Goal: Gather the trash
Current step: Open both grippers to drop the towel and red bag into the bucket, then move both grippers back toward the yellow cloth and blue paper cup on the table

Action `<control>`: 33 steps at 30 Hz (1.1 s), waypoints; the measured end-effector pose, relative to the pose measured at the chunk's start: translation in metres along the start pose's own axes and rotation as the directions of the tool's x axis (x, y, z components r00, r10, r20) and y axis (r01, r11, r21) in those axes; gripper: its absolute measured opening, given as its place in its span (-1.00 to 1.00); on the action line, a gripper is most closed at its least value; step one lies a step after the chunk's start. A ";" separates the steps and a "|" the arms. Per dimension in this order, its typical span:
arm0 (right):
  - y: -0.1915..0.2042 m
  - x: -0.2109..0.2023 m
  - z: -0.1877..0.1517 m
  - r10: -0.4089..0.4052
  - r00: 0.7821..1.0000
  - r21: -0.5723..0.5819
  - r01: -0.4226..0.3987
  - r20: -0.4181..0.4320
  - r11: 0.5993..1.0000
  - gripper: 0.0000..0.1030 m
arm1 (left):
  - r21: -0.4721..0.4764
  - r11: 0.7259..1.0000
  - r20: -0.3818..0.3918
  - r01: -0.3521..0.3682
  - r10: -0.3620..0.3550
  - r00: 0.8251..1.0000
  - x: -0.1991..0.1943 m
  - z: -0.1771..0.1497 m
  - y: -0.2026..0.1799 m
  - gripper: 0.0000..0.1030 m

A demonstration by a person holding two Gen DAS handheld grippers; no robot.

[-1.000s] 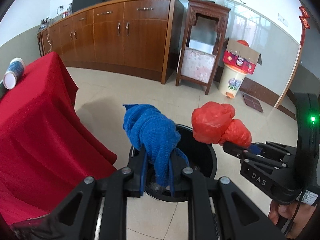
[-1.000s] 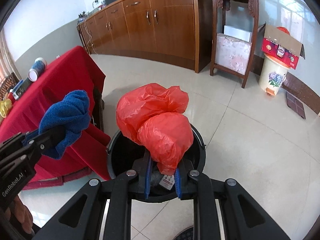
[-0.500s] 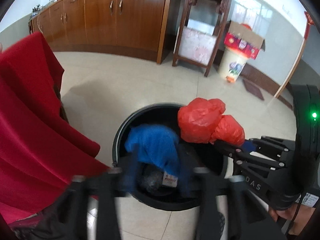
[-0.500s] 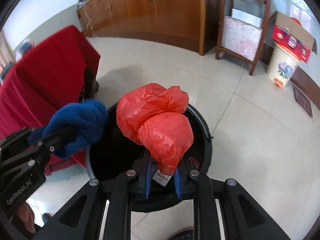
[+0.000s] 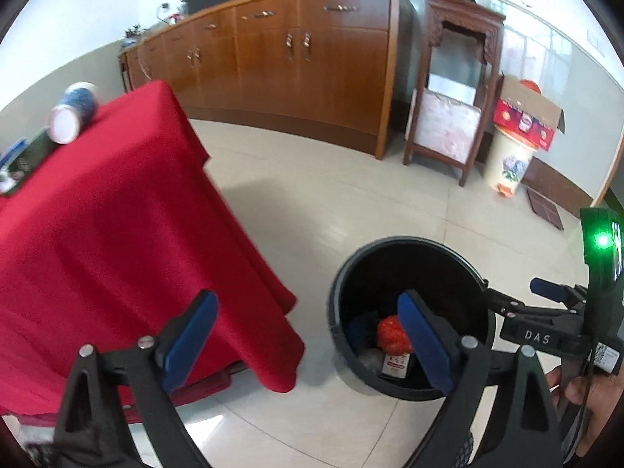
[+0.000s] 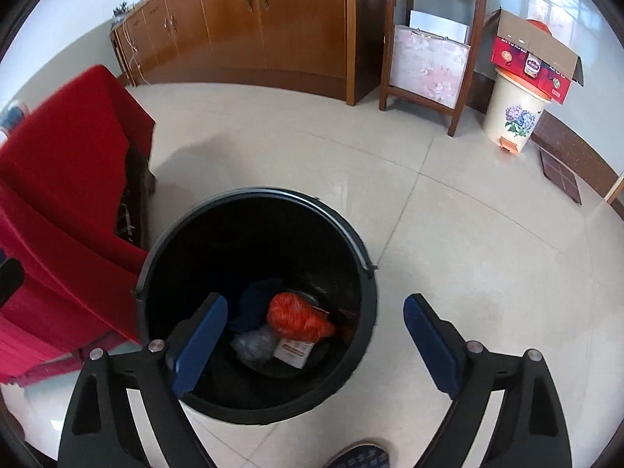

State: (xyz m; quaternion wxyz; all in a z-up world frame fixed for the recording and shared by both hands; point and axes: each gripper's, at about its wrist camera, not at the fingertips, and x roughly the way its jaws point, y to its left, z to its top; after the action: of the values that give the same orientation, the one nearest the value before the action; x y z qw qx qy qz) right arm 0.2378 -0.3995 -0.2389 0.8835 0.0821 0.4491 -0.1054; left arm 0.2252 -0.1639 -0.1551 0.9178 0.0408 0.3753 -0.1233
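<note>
A black bin (image 6: 257,304) stands on the pale tiled floor (image 6: 448,234), just beside a table with a red cloth (image 5: 109,218) hanging down over it. At the bottom of the bin lie a red bag (image 6: 298,318), a dark blue cloth (image 6: 253,302), a clear crumpled wrapper (image 6: 253,345) and a small white packet (image 6: 294,349) with red print. The red bag lies partly on the packet, and the blue cloth sits just behind it. It is dark in there, so the blue cloth is hard to make out. The right gripper (image 6: 314,347) hangs over the bin with its blue pads far apart and nothing between them. Its left pad sits in front of part of the bin's inside. The left gripper (image 5: 308,341) is wide open too and holds nothing. One of its pads is in front of the red cloth and the other is in front of the bin, hiding part of the red bag. On the table top a blue and white cup (image 5: 72,113) lies on its side, and other things near it are cut off at the edge. Farther back stand a long brown cabinet (image 5: 296,58), a dark wooden stand (image 5: 452,89) and a cream pedal bin (image 6: 514,113) with a flower picture and a red box (image 6: 530,62) on top. A bit of a shoe (image 6: 358,456) shows at the bottom of the right view.
</note>
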 end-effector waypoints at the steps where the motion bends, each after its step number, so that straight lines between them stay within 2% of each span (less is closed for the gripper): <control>1: 0.005 -0.005 0.001 0.009 1.000 0.002 -0.009 0.010 1.000 0.81 | -0.006 1.000 0.009 -0.007 0.007 1.000 -0.006 0.000 0.004 0.84; 14: 0.054 -0.053 0.004 0.072 0.995 -0.066 -0.067 0.069 0.996 0.82 | -0.109 0.988 0.084 -0.110 0.120 0.989 -0.069 -0.013 0.065 0.90; 20: 0.097 -0.084 0.012 0.129 0.987 -0.132 -0.116 0.100 0.985 0.83 | -0.170 0.972 0.092 -0.159 0.176 0.980 -0.090 -0.017 0.100 0.90; 26: 0.156 -0.112 0.019 0.234 0.964 -0.233 -0.200 0.130 0.952 0.83 | -0.247 0.947 0.126 -0.205 0.242 0.962 -0.117 -0.020 0.134 0.90; 33: 0.225 -0.142 0.025 0.339 0.927 -0.337 -0.271 0.162 0.902 0.83 | -0.306 0.910 0.140 -0.281 0.334 0.932 -0.144 -0.028 0.184 0.90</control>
State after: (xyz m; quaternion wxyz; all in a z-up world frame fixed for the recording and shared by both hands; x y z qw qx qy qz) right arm 0.2346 -0.1724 -0.0975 0.9345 0.0007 0.3422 0.0981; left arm 0.1541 0.0465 -0.0777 0.9535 -0.0429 0.2890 0.0745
